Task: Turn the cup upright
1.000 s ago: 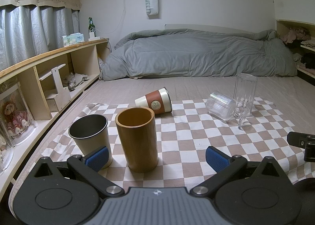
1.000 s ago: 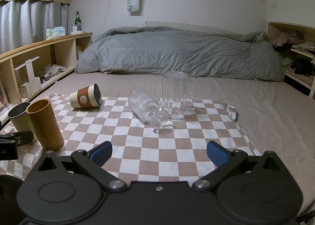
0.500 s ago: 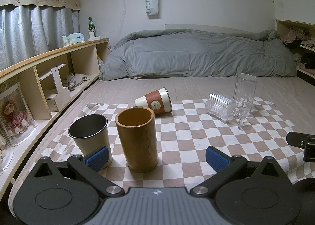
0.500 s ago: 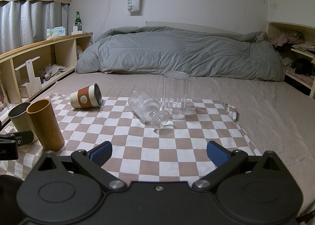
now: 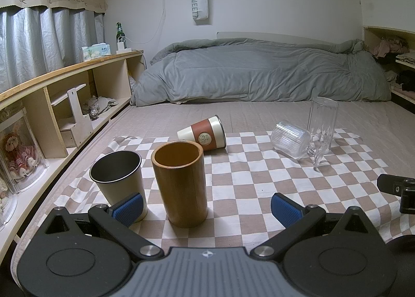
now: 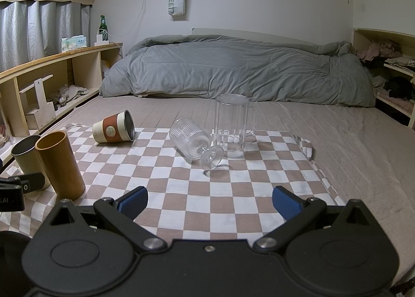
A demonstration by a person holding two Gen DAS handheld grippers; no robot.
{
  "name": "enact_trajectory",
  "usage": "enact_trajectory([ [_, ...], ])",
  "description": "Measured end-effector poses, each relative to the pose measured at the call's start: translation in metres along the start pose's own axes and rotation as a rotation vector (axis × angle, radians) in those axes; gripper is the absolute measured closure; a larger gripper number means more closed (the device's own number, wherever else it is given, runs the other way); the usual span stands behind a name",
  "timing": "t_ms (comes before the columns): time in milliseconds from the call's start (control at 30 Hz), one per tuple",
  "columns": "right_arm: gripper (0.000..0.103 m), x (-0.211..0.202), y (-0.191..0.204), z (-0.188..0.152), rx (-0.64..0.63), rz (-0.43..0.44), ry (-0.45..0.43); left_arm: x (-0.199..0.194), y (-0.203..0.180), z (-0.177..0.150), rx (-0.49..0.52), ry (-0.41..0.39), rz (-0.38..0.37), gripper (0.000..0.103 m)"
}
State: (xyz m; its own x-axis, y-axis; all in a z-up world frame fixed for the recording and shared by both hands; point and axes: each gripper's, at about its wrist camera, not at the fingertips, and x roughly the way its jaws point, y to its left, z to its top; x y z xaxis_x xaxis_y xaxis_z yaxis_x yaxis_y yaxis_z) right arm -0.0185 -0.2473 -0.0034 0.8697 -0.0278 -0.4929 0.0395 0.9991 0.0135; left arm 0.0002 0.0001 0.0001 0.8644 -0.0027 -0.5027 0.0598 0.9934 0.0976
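A cream cup with a brown sleeve (image 5: 205, 136) lies on its side at the far edge of the checkered cloth (image 5: 246, 167); it also shows in the right wrist view (image 6: 114, 131). A ribbed stemmed glass (image 6: 193, 142) lies on its side in the middle, also in the left wrist view (image 5: 291, 140). My left gripper (image 5: 207, 207) is open and empty, low at the cloth's near edge, just behind the upright wooden cup (image 5: 180, 182). My right gripper (image 6: 210, 202) is open and empty, near the front edge.
An upright steel cup (image 5: 118, 180) stands left of the wooden cup. A clear mug (image 6: 232, 125) stands upright behind the glass. A wooden shelf (image 5: 52, 105) runs along the left. A grey duvet (image 5: 259, 71) lies at the back.
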Motion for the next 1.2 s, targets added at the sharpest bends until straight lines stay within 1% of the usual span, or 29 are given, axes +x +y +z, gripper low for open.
enact_trajectory([
  [967, 0.000, -0.0025, 0.0021, -0.0020, -0.005, -0.001, -0.005, 0.0001, 0.0001, 0.0000, 0.000, 0.000, -0.002, 0.000],
  [1067, 0.000, -0.0045, -0.0003, 0.0010, -0.017, 0.019, -0.009, 0.0004, 0.0001, 0.0002, -0.002, 0.002, -0.003, 0.000],
  [1200, 0.000, 0.0002, -0.0058, 0.0049, -0.026, 0.092, 0.008, 0.0006, -0.0037, -0.0023, 0.004, 0.005, -0.009, 0.000],
])
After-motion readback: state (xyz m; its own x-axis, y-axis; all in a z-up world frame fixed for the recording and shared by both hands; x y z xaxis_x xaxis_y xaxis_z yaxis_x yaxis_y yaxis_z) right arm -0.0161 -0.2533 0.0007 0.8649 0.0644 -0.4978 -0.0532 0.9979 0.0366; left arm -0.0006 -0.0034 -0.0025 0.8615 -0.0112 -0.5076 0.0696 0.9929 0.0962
